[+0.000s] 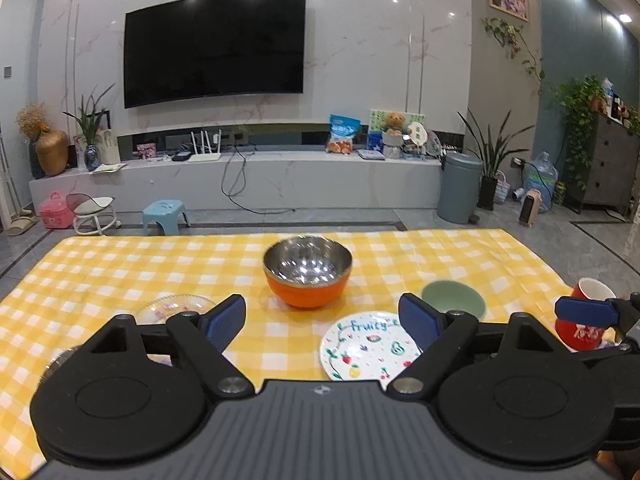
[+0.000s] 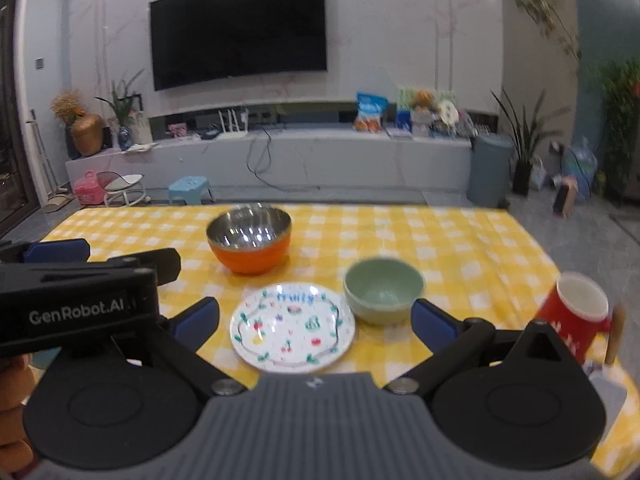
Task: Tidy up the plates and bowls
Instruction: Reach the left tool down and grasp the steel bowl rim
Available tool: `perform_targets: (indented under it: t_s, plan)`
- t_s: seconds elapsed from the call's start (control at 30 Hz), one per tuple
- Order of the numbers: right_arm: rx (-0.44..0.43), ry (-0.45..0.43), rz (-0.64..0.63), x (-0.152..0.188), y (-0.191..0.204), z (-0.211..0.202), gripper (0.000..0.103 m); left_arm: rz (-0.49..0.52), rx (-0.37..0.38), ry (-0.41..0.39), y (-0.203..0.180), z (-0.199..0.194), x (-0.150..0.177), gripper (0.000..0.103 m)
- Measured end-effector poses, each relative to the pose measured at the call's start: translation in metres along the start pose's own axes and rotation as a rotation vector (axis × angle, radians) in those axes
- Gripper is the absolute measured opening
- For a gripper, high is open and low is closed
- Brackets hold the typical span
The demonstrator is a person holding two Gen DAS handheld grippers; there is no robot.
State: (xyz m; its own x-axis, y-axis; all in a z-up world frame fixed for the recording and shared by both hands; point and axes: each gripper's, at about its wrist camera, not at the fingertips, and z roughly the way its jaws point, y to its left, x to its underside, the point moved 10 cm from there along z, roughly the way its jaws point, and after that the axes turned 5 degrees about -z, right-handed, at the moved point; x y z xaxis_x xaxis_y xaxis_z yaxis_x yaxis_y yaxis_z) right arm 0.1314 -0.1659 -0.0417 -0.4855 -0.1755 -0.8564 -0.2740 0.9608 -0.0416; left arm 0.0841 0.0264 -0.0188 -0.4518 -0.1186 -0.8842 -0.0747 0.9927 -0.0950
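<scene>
Hovering wide open and empty, left gripper [image 1: 322, 322] and right gripper [image 2: 316, 320] face the fruit plate [image 2: 292, 327], green bowl [image 2: 383, 290] and seemingly steel-lined orange bowl [image 1: 307, 276].

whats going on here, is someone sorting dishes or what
A person holds two grippers over a yellow checked table, and both are open and empty. The left gripper and right gripper hover near the fruit-print plate. An orange steel-lined bowl, a green bowl, a clear glass plate and a red mug sit separately, nothing stacked.
</scene>
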Motion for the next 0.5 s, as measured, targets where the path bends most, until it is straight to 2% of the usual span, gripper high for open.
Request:
perform_targets:
  t_s: [0.17, 0.27, 0.37, 0.5]
  plan:
    - [-0.032, -0.013, -0.035, -0.025, 0.024, 0.002, 0.099, -0.017, -0.033, -0.033, 0.027, -0.007, -0.022, 0.098]
    - [-0.037, -0.005, -0.103, -0.043, 0.051, 0.012, 0.099, 0.007, -0.118, 0.004, 0.057, -0.007, -0.033, 0.098]
    - [-0.074, -0.003, -0.176, -0.058, 0.089, 0.021, 0.093, 0.03, -0.19, 0.02, 0.097, -0.009, -0.042, 0.098]
    - [-0.167, 0.024, -0.221, -0.069, 0.136, 0.033, 0.093, -0.049, -0.28, 0.065, 0.158, -0.009, -0.042, 0.098]
